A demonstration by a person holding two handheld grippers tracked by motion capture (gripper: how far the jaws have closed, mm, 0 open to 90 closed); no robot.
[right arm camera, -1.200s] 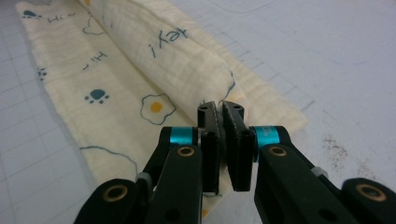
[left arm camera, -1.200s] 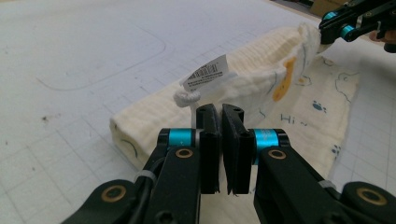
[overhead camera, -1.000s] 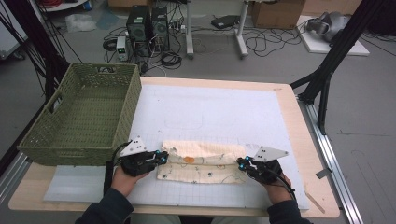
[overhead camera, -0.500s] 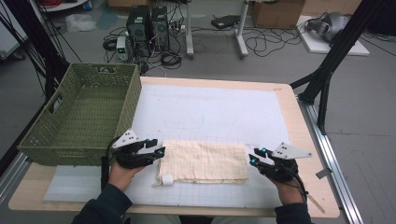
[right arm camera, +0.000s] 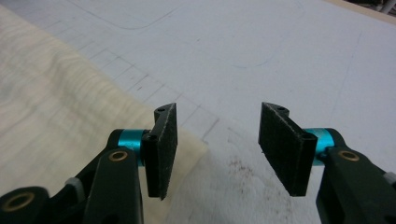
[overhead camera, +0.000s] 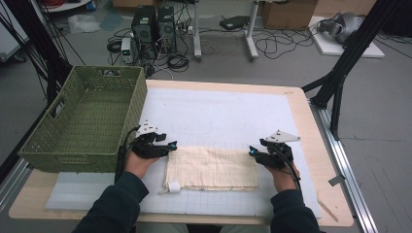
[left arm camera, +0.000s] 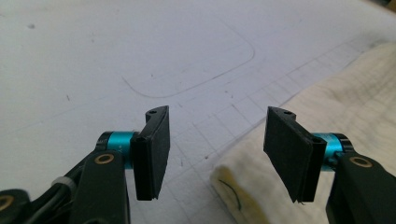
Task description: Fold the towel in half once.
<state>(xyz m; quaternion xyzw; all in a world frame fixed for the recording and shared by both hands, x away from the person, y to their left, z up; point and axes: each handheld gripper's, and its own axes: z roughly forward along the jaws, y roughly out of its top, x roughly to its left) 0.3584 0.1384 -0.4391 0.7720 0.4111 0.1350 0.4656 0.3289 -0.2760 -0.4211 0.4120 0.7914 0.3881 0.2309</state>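
A cream cloth (overhead camera: 211, 167) lies folded flat on the white mat (overhead camera: 233, 116), near the front edge of the wooden table (overhead camera: 301, 104). It makes a neat box shape with straight sides. A small white tag (overhead camera: 173, 186) sticks out at its front left corner. The left gripper (overhead camera: 171, 146) sits at the cloth's back left corner, and its jaws are spread wide with nothing between them. In the left gripper view, the left gripper (left arm camera: 215, 149) hangs over the rounded fold of the cloth (left arm camera: 327, 116), and bare mat (left arm camera: 116, 56) shows past that edge. The right gripper (overhead camera: 252, 152) sits at the cloth's back right corner. Its jaws are spread wide too and hold nothing. In the right gripper view, the right gripper (right arm camera: 217, 149) is over the corner of the cloth (right arm camera: 60, 112), with one jaw above the cloth and the other above bare mat (right arm camera: 280, 60). Behind the cloth, the mat is open all the way to the far side of the table. A green woven basket (overhead camera: 41, 145) stands to the left, just beside the left gripper, with its near wall close to the person's left hand (overhead camera: 138, 162). To the right of the right hand (overhead camera: 282, 175) there is a strip of open mat and then the table edge.
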